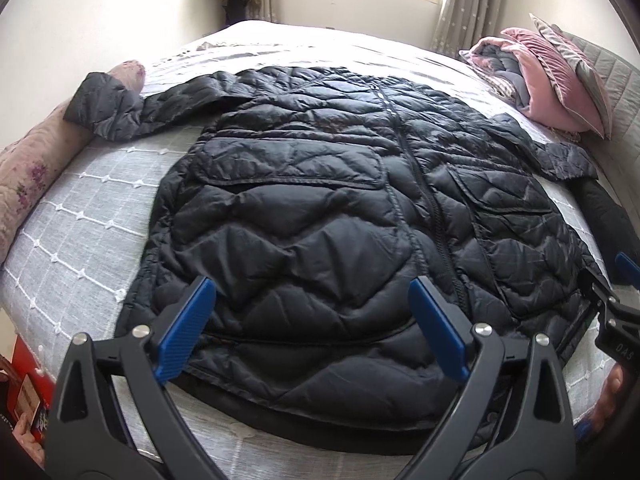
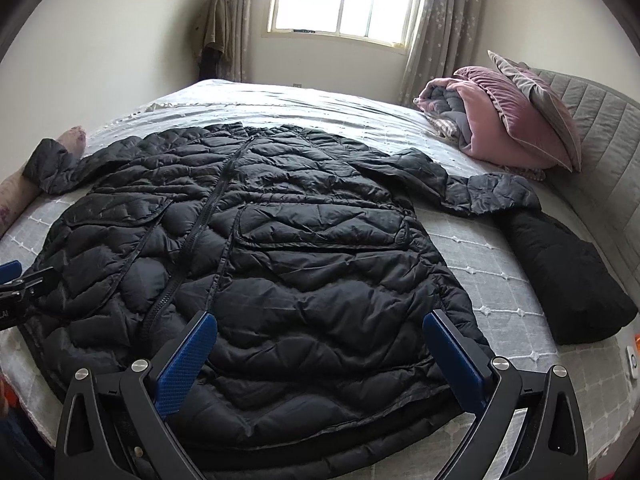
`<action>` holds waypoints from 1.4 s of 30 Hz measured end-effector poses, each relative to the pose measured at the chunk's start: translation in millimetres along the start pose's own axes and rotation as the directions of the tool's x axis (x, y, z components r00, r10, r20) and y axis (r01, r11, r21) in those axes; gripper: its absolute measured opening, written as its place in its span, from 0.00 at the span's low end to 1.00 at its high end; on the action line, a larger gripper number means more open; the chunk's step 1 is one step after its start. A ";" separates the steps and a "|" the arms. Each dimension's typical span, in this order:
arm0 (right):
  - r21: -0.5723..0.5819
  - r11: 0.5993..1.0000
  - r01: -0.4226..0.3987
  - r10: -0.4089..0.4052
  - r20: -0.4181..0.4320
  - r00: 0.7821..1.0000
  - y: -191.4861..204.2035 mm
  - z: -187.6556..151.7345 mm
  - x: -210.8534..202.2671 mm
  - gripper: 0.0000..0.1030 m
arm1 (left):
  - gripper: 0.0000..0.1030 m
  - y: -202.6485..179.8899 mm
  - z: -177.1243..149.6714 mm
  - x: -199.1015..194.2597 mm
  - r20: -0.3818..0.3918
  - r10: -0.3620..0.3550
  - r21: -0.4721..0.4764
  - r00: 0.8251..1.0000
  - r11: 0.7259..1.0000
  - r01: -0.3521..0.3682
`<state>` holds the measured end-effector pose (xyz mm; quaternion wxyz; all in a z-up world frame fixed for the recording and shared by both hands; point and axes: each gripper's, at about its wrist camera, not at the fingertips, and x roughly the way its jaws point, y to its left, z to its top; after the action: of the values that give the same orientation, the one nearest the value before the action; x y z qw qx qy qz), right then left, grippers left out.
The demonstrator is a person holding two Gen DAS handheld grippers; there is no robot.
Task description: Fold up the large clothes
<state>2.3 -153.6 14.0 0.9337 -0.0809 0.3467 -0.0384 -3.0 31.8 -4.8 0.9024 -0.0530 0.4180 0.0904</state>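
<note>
black quilted coat (image 1: 320,208) lies spread flat, front up, on the bed (image 1: 88,208), hem at the near edge. left hand-held gripper (image 1: 312,328) hovers over the hem, fingers wide apart. right wrist view: right hand-held gripper (image 2: 320,356) likewise spread, empty, above the coat's hem.

left gripper (image 1: 312,328) and right gripper (image 2: 320,360): black y-shaped arms, blue textured finger pads (image 1: 184,328), silver pivot screws. bare skin at lower right edge.

Daylight floods through the far window (image 2: 342,0), overexposing its panes and the far bedspread (image 1: 280,46). Fisheye distortion bends and darkens every corner; near detail stays sharp.
</note>
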 end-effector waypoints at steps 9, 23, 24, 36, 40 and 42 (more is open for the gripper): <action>0.025 0.999 0.042 -0.040 -0.102 0.994 -96.4 9.3 30.8 1.00 | 0.94 53.1 0.4 8.5 -0.047 0.034 -0.107 0.998 0.994 -0.039; 0.366 0.931 0.013 0.130 -0.364 0.922 -186.7 -13.7 127.9 0.80 | 0.78 122.1 -20.2 48.1 -0.199 0.063 -0.235 0.978 0.966 -0.110; 0.399 0.917 -0.014 0.174 -0.368 0.913 -188.6 -15.1 132.9 0.76 | 0.74 121.1 -21.6 51.0 -0.210 0.040 -0.242 0.977 0.966 -0.091; 0.476 0.879 -0.037 0.177 -0.252 0.952 -194.4 3.2 136.6 0.06 | 0.11 102.7 -19.6 44.4 -0.178 -0.043 -0.209 0.983 0.978 0.005; 0.488 0.873 0.013 0.125 -0.250 0.960 -198.2 9.1 143.4 0.06 | 0.11 99.8 -14.8 37.0 -0.158 -0.035 -0.173 0.987 0.985 0.007; 0.485 0.874 0.023 0.116 -0.254 0.960 -199.3 7.6 148.3 0.06 | 0.11 102.0 -13.6 37.2 -0.157 -0.033 -0.170 0.987 0.985 0.006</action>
<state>116.4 -367.7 -40.0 0.8674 0.1692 0.4545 -0.1118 -10.6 133.7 -44.1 0.8591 -0.1406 0.4791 0.1121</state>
